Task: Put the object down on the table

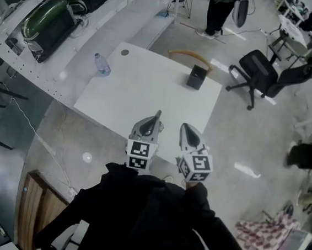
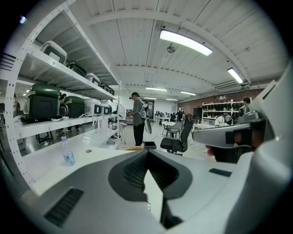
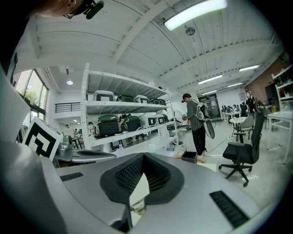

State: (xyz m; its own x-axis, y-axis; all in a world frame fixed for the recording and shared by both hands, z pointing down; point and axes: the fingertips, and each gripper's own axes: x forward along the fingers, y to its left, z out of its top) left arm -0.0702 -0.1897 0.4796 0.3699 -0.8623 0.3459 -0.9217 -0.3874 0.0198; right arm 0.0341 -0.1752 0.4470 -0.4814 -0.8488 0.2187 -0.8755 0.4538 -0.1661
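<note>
White table (image 1: 148,93), two items on it; entries run left to right as your head view lays them out.

1. Green cases (image 1: 45,18): on the shelving, well apart from the table. Not part of the job.
2. Water bottle (image 1: 101,65): clear, standing upright near the table's far left corner. It is ahead and to the left of your left gripper (image 1: 158,115).
3. Left gripper: jaws pressed together, nothing between them. It is held over the table's near edge.
4. Right gripper (image 1: 183,126): just beside the left one. Its jaws are likewise together and empty.
5. Black box (image 1: 197,77): standing on end near the far right edge, long axis vertical. It is ahead and slightly right of your right gripper, the nearer hand.
6. Office chair (image 1: 258,71): on the floor beyond the table's right side.

Judgement: you carry nothing. Whichever of items 2 and 5 is the object, it already rests on the table, and I cannot tell which it is. Any reach goes forward across the bare top.

View notes: the left gripper view shows the bottle (image 2: 67,154) upright, and the box (image 2: 149,145) just above the closed tips (image 2: 147,157). The right gripper view shows the box (image 3: 188,156) but no bottle. Only the head view shows where both grippers sit against the table's edge.
</note>
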